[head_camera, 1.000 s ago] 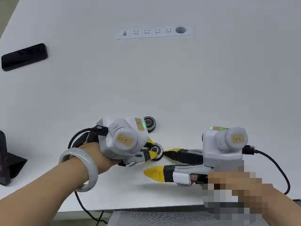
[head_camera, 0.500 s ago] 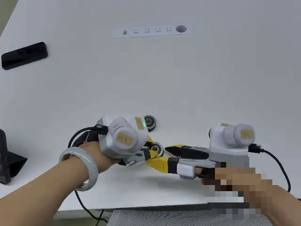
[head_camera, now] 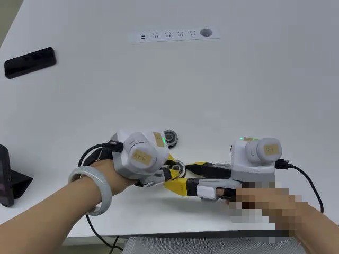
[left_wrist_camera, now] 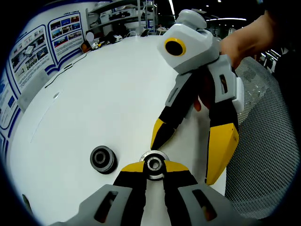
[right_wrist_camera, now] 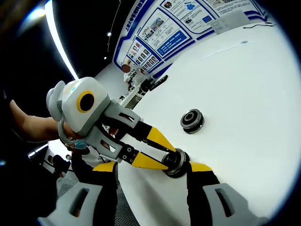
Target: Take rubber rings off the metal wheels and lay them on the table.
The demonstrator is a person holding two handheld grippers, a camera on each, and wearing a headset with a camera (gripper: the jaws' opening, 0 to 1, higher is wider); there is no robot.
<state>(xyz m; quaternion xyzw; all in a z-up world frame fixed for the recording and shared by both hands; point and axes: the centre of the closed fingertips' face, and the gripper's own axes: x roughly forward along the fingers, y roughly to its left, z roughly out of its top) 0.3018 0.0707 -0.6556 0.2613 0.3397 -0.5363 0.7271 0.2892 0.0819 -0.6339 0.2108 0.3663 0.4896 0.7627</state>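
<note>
My left gripper (head_camera: 172,170) is shut on a small metal wheel (head_camera: 177,169) with a dark rubber ring, held just above the white table (head_camera: 222,95). In the left gripper view the yellow jaw tips pinch that wheel (left_wrist_camera: 154,162) from both sides. My right gripper (head_camera: 177,177) points left, open, its two jaws flanking the held wheel (right_wrist_camera: 175,161); one yellow tip lies close beside it. A second wheel (head_camera: 170,138) with a black ring lies flat on the table just beyond, also seen as a wheel (left_wrist_camera: 103,158) and a wheel (right_wrist_camera: 192,120) in the gripper views.
A white power strip (head_camera: 174,34) lies at the table's far side. A black flat device (head_camera: 29,62) sits far left, and a dark stand (head_camera: 6,182) at the left edge. Cables trail from both grippers near the table's front edge (head_camera: 159,230).
My right gripper has moved left and up toward the held wheel, so its open jaws now sit on either side of it. The left gripper has stayed put.
</note>
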